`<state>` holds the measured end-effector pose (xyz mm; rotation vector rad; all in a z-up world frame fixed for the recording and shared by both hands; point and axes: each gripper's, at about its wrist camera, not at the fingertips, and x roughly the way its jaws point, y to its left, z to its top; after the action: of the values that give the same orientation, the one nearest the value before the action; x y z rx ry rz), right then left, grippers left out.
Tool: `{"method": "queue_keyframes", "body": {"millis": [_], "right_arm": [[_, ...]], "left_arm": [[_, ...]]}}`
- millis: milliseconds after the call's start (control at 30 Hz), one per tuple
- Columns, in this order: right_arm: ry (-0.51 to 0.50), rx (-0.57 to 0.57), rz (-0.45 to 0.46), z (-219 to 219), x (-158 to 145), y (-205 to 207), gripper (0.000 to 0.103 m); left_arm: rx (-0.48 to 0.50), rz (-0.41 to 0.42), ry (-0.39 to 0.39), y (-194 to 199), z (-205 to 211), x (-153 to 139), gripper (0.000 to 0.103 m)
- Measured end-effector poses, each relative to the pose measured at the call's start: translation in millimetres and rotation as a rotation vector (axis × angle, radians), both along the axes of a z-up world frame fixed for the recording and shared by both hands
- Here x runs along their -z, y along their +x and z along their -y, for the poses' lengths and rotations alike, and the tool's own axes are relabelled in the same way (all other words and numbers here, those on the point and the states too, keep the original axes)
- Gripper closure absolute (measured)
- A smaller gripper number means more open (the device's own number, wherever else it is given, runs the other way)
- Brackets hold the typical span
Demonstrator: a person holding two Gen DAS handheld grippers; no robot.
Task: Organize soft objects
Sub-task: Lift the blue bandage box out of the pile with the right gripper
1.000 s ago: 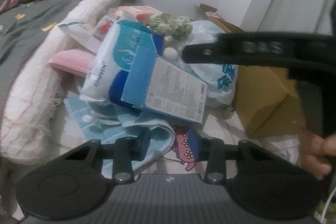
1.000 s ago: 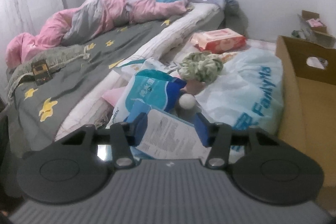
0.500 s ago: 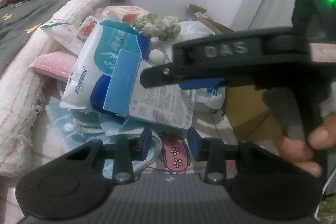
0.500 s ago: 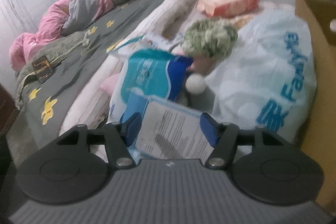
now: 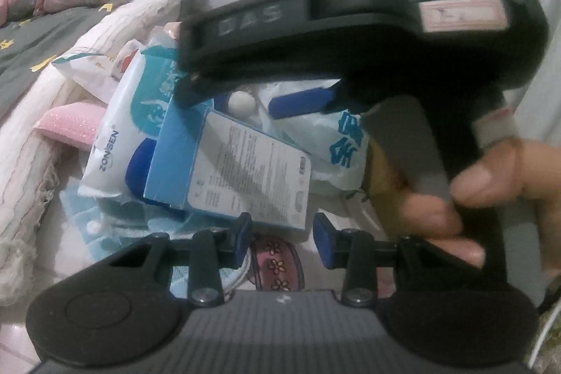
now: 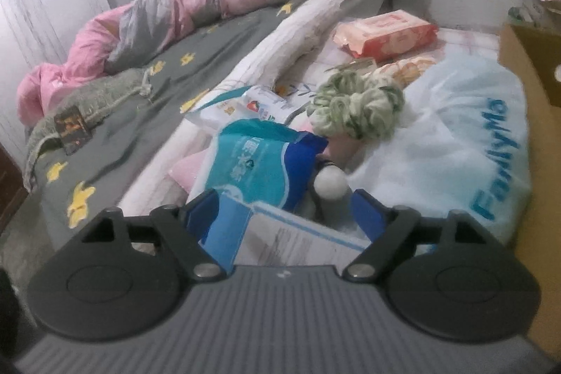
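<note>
A blue box with a white printed label (image 5: 245,170) lies tilted on a pile of soft goods on the floor. My right gripper (image 6: 284,216) hovers over its near end (image 6: 298,237). The jaws are opening, with the box between them and the pads clear of its sides. Behind the box are a teal and white tissue pack (image 6: 259,167), a white ball (image 6: 331,186) and a green knitted bundle (image 6: 357,104). My left gripper (image 5: 282,237) stays low in front of the pile, part open with nothing in it. A hand (image 5: 473,191) holds the right gripper across the left wrist view.
A white plastic bag with blue lettering (image 6: 455,142) leans on a cardboard box (image 6: 536,65) at the right. An orange wipes pack (image 6: 385,34) lies further back. The bed (image 6: 157,86) with a pink duvet runs along the left. A blue towel (image 5: 105,219) and a flowered slipper (image 5: 277,265) lie on the floor.
The right gripper's jaws have spread wide and let go of the blue box, and the gripper has pushed further over the pile. The left gripper has hardly moved.
</note>
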<state>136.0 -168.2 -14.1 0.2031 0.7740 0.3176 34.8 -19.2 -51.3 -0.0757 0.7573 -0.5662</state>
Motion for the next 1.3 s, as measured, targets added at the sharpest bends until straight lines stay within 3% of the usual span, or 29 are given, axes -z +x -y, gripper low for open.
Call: {"method": "queue_keyframes", "body": {"millis": [167, 500, 833, 1100, 1200, 1300], "right_arm": [[0.068, -0.021, -0.084, 6.7, 12.7, 13.7, 0.020], [0.107, -0.071, -0.114, 14.0, -0.5, -13.8, 0.019], [0.236, -0.140, -0.167, 12.6, -6.1, -57.4, 0.018], [0.422, -0.197, -0.346, 21.0, 14.5, -84.1, 0.018], [0.442, -0.186, -0.314, 26.1, 10.9, -91.1, 0.018], [0.388, -0.138, -0.248, 29.9, 5.3, -87.9, 0.018]], "left_arm": [[0.006, -0.031, -0.003, 10.0, 1.3, 7.0, 0.066], [0.006, -0.063, -0.004, 14.2, -6.9, 14.5, 0.065], [0.006, -0.074, 0.010, 3.0, -21.0, 14.8, 0.050], [0.034, -0.144, 0.002, -17.1, -26.1, 23.0, 0.046], [0.040, -0.165, 0.009, -19.8, -21.1, 29.5, 0.046], [0.041, -0.145, 0.021, -20.1, -16.2, 30.0, 0.046]]}}
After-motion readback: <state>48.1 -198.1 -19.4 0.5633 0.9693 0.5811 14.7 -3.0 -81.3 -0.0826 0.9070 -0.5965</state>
